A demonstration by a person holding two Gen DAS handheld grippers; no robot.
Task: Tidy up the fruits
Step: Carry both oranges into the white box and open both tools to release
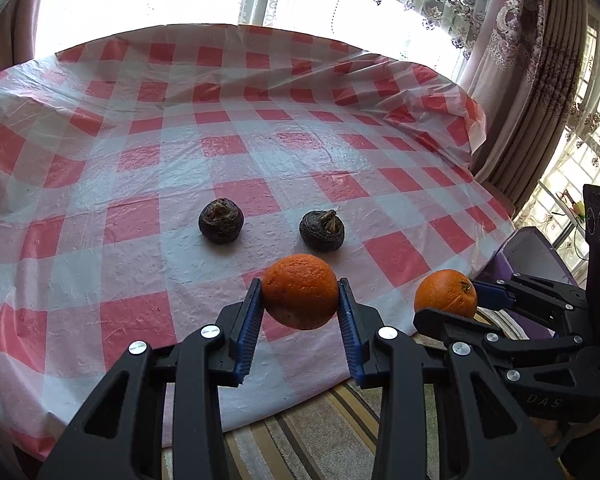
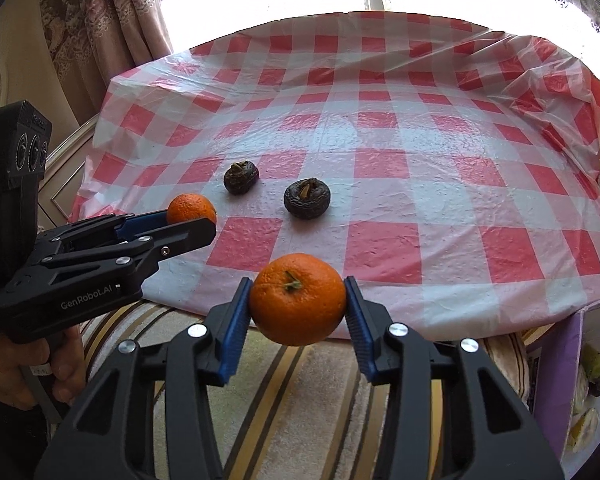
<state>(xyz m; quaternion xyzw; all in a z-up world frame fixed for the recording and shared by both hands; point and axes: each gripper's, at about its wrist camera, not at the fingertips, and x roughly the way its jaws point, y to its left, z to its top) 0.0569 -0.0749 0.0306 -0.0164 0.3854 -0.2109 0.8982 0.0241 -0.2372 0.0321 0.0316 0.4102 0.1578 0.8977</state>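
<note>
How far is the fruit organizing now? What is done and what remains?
In hand: the left gripper and the right gripper each hold one orange, lifted off the table. Left: two dark fruits lie untouched. Nothing looks placed yet.

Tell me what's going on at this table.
A person is sorting fruit with a hand-held gripper in each hand. The left hand-held gripper is clamped on one orange, and the right hand-held gripper is clamped on a second orange; both oranges are held off the surface near the table's front edge. Two dark round fruits sit side by side, apart, on the red-checked tablecloth.
</note>
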